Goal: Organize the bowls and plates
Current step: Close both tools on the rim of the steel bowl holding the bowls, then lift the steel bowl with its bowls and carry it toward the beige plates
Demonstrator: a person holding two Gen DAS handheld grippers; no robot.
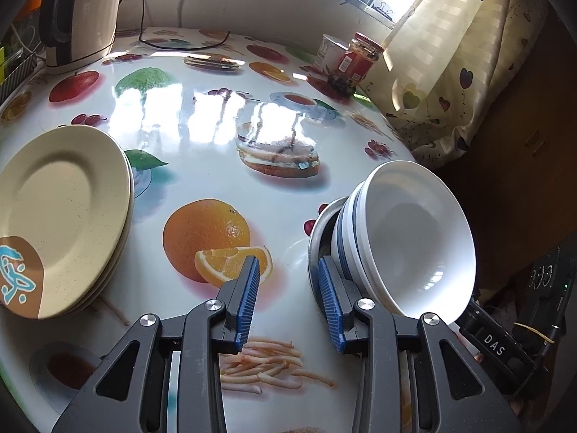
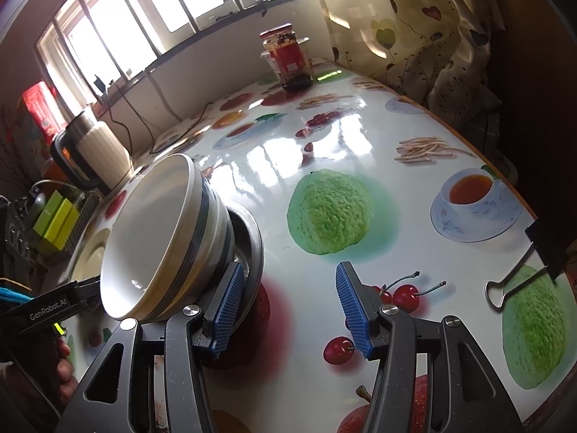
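Left gripper (image 1: 288, 299) low over the table (image 1: 216, 115), fingers apart, empty, just left of the bowl stack (image 1: 414, 238). Right gripper (image 2: 285, 306) likewise spread and empty, just right of that stack (image 2: 162, 241). White blue-banded bowls nested, sitting in a metal dish (image 1: 319, 231). Left of the stack: cream plates (image 1: 61, 213), piled. Beyond it: jar (image 1: 357, 61), kettle (image 1: 86, 11).

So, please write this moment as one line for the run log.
left gripper: open, empty | right gripper: open, empty | white bowls: nested in metal bowl | beige plates: stacked | table: both stacks on it
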